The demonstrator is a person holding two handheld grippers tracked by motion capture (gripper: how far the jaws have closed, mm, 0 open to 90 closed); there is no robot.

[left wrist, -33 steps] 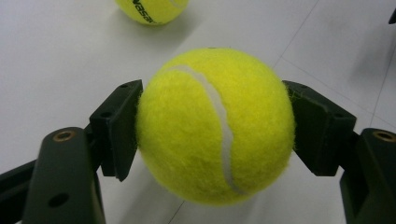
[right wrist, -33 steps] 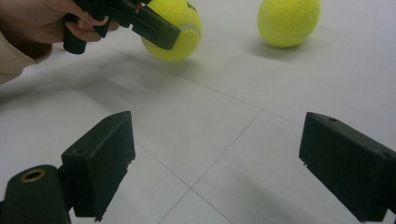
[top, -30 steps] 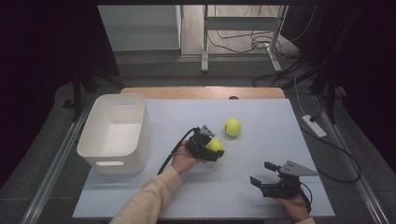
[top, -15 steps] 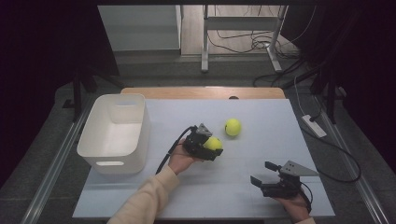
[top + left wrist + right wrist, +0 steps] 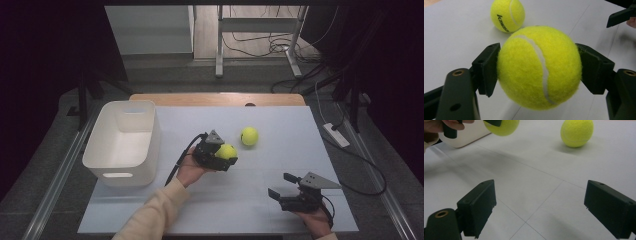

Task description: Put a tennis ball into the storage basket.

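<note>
The left gripper (image 5: 539, 67) has its two black jaws pressed against opposite sides of a yellow tennis ball (image 5: 539, 67), which bulges out between the pads. In the right gripper view this held ball hangs clear of the table surface, with a faint shadow beneath it. From above, the left gripper sits near the middle of the white table (image 5: 280, 120), the person's hand wrapped around its body and a cream sleeve (image 5: 150, 215) running down to the near edge.

A second tennis ball (image 5: 249, 136), printed with dark lettering, rests on the table just beyond the held one, toward the far edge, and is apart from it.

The right gripper (image 5: 539, 207) is low over the near right corner of the table, its jaws spread wide with nothing between them.

A white plastic bin (image 5: 122, 172) with a handle slot stands along the table's left edge, well apart from both balls.
</note>
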